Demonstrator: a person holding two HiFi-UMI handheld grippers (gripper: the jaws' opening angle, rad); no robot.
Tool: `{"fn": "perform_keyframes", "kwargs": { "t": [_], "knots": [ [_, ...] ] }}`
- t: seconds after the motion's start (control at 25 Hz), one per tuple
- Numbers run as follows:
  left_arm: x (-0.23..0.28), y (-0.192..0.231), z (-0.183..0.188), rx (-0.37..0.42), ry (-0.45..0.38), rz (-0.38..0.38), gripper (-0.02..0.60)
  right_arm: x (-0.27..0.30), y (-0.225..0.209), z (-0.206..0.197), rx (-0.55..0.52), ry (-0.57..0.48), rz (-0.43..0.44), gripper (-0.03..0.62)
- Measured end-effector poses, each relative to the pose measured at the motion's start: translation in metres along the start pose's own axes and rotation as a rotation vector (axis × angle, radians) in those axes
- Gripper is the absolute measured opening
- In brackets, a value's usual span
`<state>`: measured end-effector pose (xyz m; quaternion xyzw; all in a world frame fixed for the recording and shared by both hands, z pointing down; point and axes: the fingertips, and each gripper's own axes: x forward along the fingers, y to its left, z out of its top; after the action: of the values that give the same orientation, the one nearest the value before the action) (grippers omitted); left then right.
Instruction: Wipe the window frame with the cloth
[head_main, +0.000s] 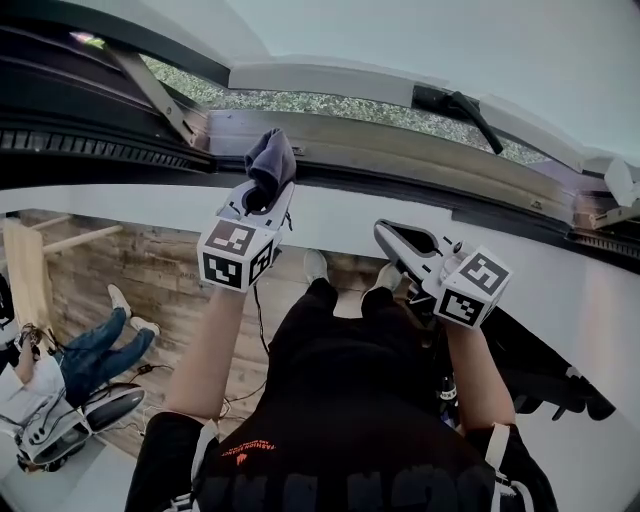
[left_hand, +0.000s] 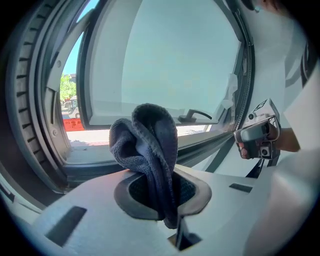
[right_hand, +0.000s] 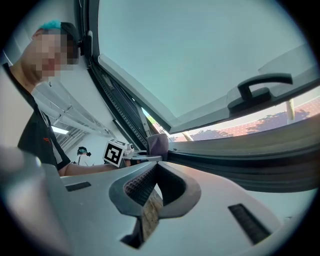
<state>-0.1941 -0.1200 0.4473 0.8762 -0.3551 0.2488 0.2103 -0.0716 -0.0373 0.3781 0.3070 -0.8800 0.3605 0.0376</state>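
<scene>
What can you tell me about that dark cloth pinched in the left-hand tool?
The cloth is dark grey-blue with a fine, towel-like weave. It looks soft and is bunched into folds. Its lower part is clamped between the jaws of the left gripper, and the rest stands above them as a rounded wad. It is held close to the lower rail of the window frame; whether it touches the rail cannot be told.

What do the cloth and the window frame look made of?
The cloth looks like dark grey knitted or woven fabric, matte; fine ribbed texture shows on its folds. The window frame is smooth, dull grey, likely painted metal or plastic; I cannot tell which.
</scene>
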Motion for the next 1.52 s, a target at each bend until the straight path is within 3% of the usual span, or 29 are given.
{"fn": "perform_keyframes", "kwargs": {
  "t": [0.76, 1.52],
  "knots": [
    [0.049, -0.097, 0.018, 0.085, 0.029, -0.157, 0.055, -0.066, -0.020, -0.002, 0.022, -0.082, -0.070, 0.006],
    [0.101, -0.198, 0.037, 0.152, 0.054, -0.291, 0.054, -0.164, -0.050, -0.014, 0.055, -0.178, -0.195, 0.005]
  ]
}}
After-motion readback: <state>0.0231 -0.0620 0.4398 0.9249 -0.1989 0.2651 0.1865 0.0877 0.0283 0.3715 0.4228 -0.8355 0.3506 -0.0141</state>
